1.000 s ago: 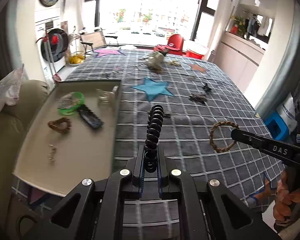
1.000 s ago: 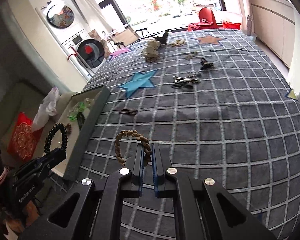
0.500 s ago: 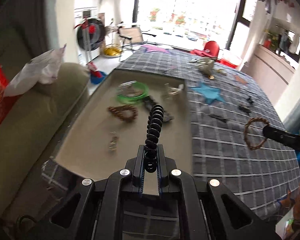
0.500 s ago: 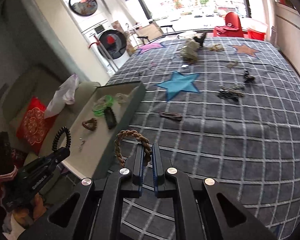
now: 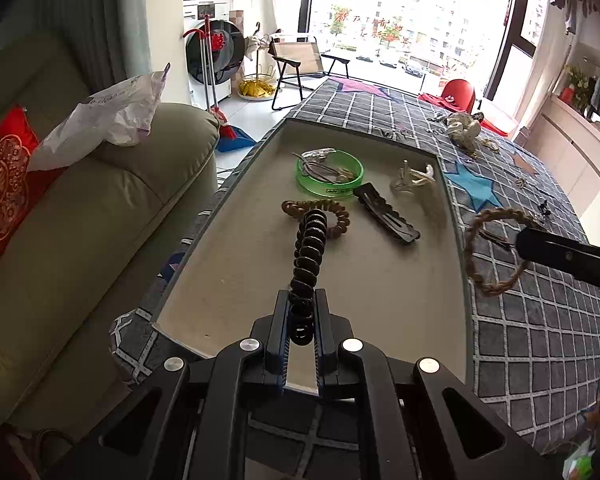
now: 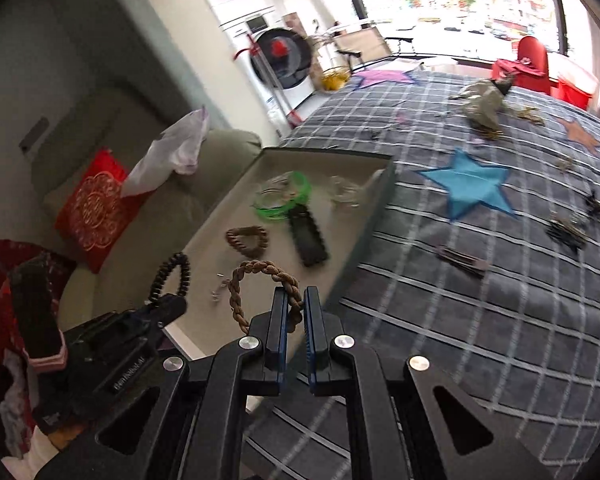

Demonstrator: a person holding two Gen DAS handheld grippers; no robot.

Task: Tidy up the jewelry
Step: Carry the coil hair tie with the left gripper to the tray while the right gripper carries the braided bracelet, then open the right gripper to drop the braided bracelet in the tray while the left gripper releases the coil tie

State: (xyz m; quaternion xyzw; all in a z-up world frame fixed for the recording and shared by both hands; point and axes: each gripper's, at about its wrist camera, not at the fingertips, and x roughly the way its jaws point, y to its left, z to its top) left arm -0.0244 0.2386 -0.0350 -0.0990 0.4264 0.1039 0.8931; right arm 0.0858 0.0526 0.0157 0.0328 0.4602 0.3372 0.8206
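My left gripper (image 5: pixel 302 300) is shut on a black coiled hair tie (image 5: pixel 310 256) that stands up from its jaws above the near part of the beige tray (image 5: pixel 236 264). My right gripper (image 6: pixel 294 300) is shut on a brown braided bracelet (image 6: pixel 256 276), held over the tray's near right rim (image 6: pixel 356 260). In the left wrist view that bracelet (image 5: pixel 476 264) hangs at the right edge of the tray. Inside the tray lie a green bangle (image 5: pixel 330 186), a brown beaded bracelet (image 5: pixel 336 210), a black hair clip (image 5: pixel 388 212) and a pale clip (image 5: pixel 414 180).
The tray rests on a grey checked cloth (image 6: pixel 500 300) with star patches over the table. More loose pieces lie across it: dark hairpins (image 6: pixel 462 262), a black cluster (image 6: pixel 568 232), a pale heap (image 6: pixel 482 108) at the back. A green sofa (image 5: pixel 84 220) with a red cushion (image 5: pixel 2 188) stands left of the table.
Both grippers have swung left from over the cloth to the tray, each keeping its piece. The tray now fills the middle of the left wrist view.
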